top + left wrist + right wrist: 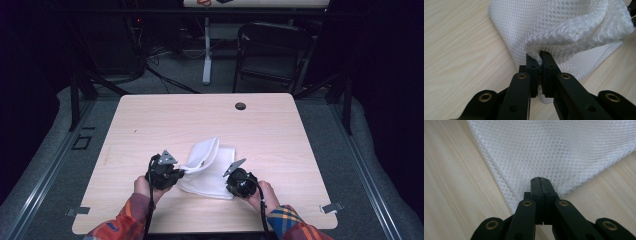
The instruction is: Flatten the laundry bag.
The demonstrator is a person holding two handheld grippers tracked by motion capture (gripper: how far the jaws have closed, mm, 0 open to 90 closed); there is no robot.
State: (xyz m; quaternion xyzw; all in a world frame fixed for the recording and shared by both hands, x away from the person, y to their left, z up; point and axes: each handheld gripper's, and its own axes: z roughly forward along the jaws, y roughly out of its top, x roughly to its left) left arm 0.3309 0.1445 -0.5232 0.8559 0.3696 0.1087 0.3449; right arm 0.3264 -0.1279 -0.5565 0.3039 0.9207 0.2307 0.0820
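Mesh cloth [212, 170] is the work item: a white, open-weave fabric piece, soft and light by appearance, with no stiffness of its own. The left tool [540, 56] is clenched on a gathered fold of the cloth; fabric is visibly pinched between its jaws, and the raised portion curls over toward the far edge of the counter [150, 120]. The right tool [541, 181] has its jaws fully together at the cloth's edge; whether any fabric is caught between them cannot be told from the right gripper view. The cloth lies near the middle of the counter's near edge, between the two tools, its lower layers flat on the surface. Handling judgement: the weave will drape and sag wherever unsupported, and may slip from a shallow pinch, so hold at a corner or hem, with several layers in the jaws. No container is present on the counter. A dark round grommet [240, 106] sits near the far edge.
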